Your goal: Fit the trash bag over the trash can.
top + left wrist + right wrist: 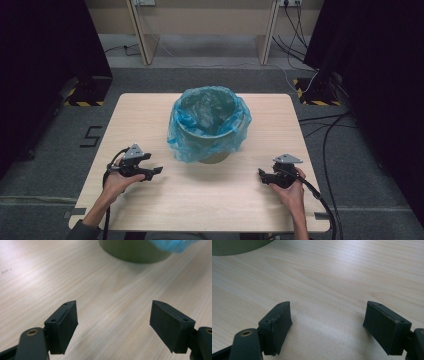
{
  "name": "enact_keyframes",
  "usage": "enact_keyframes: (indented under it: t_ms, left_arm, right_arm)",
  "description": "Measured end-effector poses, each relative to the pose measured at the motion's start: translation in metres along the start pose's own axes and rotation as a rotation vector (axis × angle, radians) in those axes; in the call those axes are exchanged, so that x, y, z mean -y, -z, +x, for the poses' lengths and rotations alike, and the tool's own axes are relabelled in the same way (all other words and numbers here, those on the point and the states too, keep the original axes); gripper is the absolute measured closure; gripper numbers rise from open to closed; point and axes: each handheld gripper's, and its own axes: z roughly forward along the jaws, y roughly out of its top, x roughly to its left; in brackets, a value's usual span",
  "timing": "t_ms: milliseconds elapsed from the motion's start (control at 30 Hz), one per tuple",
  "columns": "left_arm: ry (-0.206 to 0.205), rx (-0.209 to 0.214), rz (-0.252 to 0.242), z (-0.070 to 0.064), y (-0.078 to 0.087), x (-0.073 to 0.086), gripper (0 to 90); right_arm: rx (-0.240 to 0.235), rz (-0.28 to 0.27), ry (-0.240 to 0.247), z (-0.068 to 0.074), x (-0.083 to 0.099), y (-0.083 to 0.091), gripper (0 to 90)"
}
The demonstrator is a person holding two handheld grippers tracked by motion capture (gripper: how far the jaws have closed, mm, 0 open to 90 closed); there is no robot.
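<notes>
With the bin (210, 127) and its blue bag (182, 145) mid-surface, both hand-held grippers, left (150, 171) and right (263, 176), rest gaping and empty just before it, probably about to reach for the bag's rim.

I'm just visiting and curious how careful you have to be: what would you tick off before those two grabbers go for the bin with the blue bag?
1. Left gripper open: ok, its jaws stand wide apart in the left gripper view.
2. Right gripper open: ok, its jaws stand wide apart too.
3. Both grippers empty: ok, bare table shows between each pair of jaws.
4. Bin upright, between the two grippers: ok.
5. Blue bag folded over the bin's rim: ok, it hangs down the outside all round.
6. Bag empty: cannot tell, the crumpled plastic hides the bottom.
</notes>
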Motion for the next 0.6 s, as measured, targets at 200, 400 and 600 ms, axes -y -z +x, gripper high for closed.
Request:
enact_keyframes:
  t_ms: [200,400,600]
  left_arm:
    - [-0.022,-0.018,0.045,-0.006,-0.006,0.018,21.5]
    - [-0.024,-0.035,0.045,-0.012,-0.002,0.022,20.8]
    - [-0.023,-0.028,0.051,-0.012,-0.002,0.021,19.0]
  right_arm:
    - [-0.001,0.001,0.000,0.001,0.001,0.001,21.0]
    - [-0.002,0.003,0.000,0.002,0.002,0.001,20.5]
    - [-0.002,0.003,0.000,0.002,0.002,0.001,20.4]
